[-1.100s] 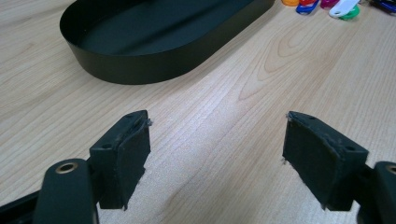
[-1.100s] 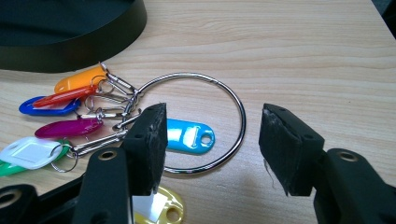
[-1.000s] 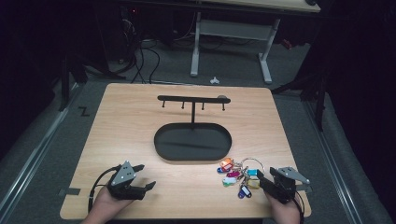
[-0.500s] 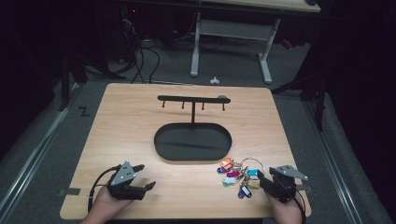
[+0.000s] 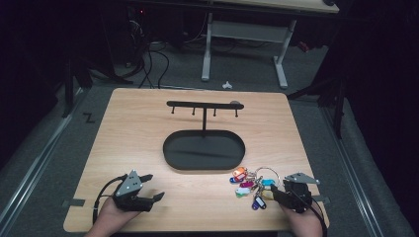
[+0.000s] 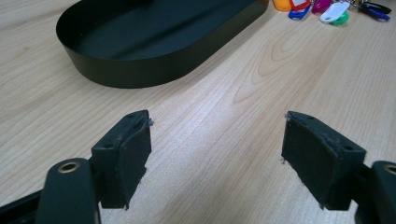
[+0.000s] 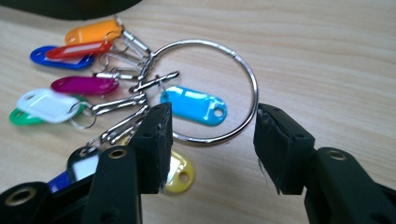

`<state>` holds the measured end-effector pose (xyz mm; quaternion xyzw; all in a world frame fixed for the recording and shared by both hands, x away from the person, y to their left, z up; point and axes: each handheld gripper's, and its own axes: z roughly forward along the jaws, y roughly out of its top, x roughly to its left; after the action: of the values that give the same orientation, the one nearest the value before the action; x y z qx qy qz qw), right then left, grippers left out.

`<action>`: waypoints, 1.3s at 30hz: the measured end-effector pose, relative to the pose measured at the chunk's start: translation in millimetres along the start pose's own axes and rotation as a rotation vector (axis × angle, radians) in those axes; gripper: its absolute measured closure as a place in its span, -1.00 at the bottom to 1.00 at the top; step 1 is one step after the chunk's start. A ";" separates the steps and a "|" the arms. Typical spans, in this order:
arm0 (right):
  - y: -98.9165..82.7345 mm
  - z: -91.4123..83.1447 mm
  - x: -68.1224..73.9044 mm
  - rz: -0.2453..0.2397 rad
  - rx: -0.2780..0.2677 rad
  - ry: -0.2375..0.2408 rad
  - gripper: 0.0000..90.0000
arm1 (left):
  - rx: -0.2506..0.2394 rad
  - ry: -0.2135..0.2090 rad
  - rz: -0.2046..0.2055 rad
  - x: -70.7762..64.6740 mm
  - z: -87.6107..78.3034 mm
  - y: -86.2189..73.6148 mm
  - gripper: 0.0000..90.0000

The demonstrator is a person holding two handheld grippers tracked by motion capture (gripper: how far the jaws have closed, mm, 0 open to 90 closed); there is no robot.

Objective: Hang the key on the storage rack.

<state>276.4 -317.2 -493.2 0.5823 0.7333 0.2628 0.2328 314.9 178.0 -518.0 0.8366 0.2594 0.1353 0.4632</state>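
Observation:
A bunch of coloured key tags (image 5: 247, 186) on a large metal ring (image 7: 247, 74) lies on the table's front right. My right gripper (image 5: 275, 193) sits low at the bunch's right side, open. Its jaws have just been closing. In the right gripper view (image 7: 212, 144) the ring's near arc runs between the pads, with a light blue tag (image 7: 194, 105) just beyond; the pads do not press on it. My left gripper (image 5: 152, 186) rests at the front left, open and holding nothing (image 6: 217, 154). A black hook rack (image 5: 203, 104) stands over a black oval tray (image 5: 170, 158).
The oval tray (image 6: 140, 70) lies just ahead of the left gripper, with bare wood between them. The tags (image 6: 336, 11) lie off to its far right. A desk frame and cables stand on the floor beyond the table's far edge.
The right gripper has shifted slightly at the key bunch. The left gripper has kept still.

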 end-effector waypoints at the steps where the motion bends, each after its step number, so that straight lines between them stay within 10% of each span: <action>1: 1.4 0.1 -1.5 -0.008 0.021 0.014 0.06 | 0.001 -0.002 0.000 0.1 -0.2 0.1 -0.45; 28: 70.9 27.8 7.7 -0.263 0.463 0.085 -0.31 | 0.012 -0.015 0.013 -1.7 0.1 0.4 -0.42; 39: 90.3 48.3 -13.6 -0.187 0.562 0.095 -0.34 | 0.012 -0.023 0.023 -3.2 0.9 0.6 -0.40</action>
<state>376.6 -308.4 -469.9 0.5411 0.8377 0.0541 0.0514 312.8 175.4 -518.0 0.8436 0.2454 0.1294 0.4597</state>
